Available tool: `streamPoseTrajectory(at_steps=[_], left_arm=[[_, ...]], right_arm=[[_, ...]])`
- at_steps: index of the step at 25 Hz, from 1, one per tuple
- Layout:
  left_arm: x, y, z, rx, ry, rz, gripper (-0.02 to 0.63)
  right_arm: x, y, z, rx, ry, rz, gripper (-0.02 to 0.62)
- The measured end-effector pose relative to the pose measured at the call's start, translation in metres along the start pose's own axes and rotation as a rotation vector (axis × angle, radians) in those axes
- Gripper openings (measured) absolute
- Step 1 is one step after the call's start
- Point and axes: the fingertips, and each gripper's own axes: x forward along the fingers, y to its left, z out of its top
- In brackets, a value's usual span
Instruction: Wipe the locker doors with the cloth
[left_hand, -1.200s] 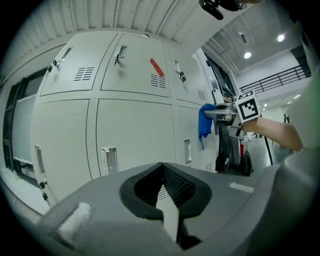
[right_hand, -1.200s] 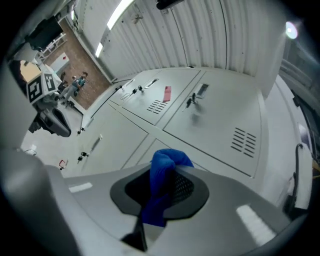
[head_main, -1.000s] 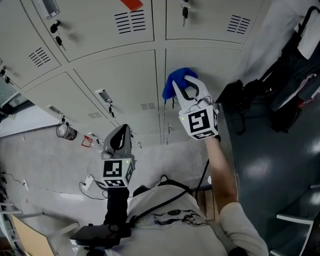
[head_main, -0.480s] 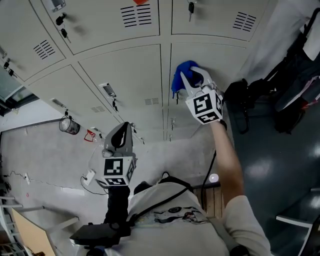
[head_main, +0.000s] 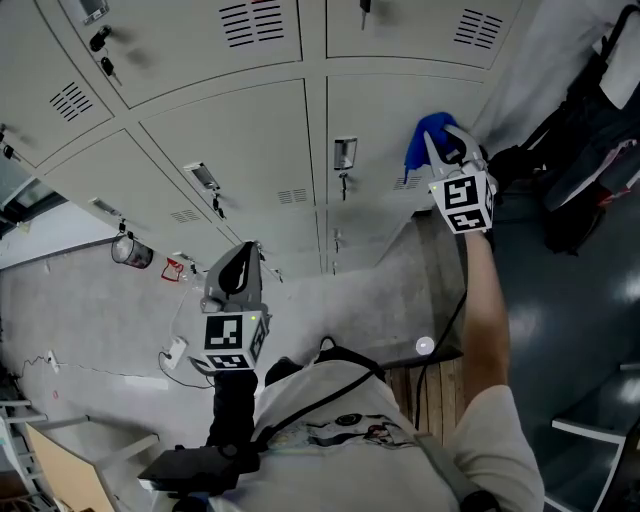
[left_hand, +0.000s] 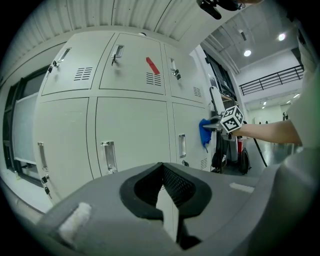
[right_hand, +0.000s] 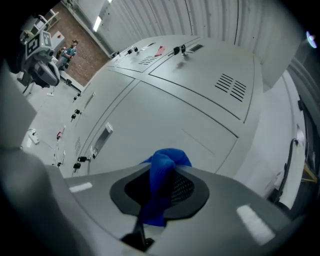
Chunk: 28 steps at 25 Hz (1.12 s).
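We hold the right gripper (head_main: 445, 150) raised at arm's length to the locker door (head_main: 385, 110) at the right end of the bank. Its jaws are clamped on the blue cloth (head_main: 422, 135). In the right gripper view, the cloth (right_hand: 162, 175) is bunched between the jaws of the right gripper (right_hand: 160, 192) and sticks out past their tips toward the door (right_hand: 170, 115). In the head view, the cloth lies against that door near its right edge, well to the right of the recessed handle (head_main: 345, 153). The left gripper view shows the same cloth (left_hand: 204, 134) hanging down in front of the door face.

We hold the left gripper (head_main: 238, 270) low and close to the body, well apart from the lockers. Its jaws are together with nothing between them, and they point at the lower doors (left_hand: 132, 135). Dark bags (head_main: 590, 140) stand just beside the end locker.
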Motion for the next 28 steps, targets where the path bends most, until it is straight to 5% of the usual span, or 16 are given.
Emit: streamPoseTrajectory(at_steps=[6, 10, 17, 22, 28], left_arm=[[-0.002, -0.005, -0.001, 0.003, 0.0, -0.009, 0.0], [-0.004, -0.007, -0.001, 0.005, -0.001, -0.012, 0.0], [-0.004, -0.008, 0.001, 0.005, -0.008, -0.018, 0.0], [-0.007, -0.01, -0.003, 0.009, 0.01, -0.02, 0.0], [-0.012, -0.003, -0.006, 0.01, 0.021, -0.002, 0.0]], right_arm=[[-0.011, -0.029, -0.024, 0.027, 0.047, -0.055, 0.044], [-0.024, -0.025, -0.003, 0.09, -0.017, -0.067, 0.044], [-0.031, 0.076, 0.061, 0.123, -0.144, 0.085, 0.044], [0.001, 0.154, 0.071, 0.161, -0.137, 0.201, 0.044], [0.044, 0.179, 0.065, 0.085, -0.096, 0.241, 0.044]])
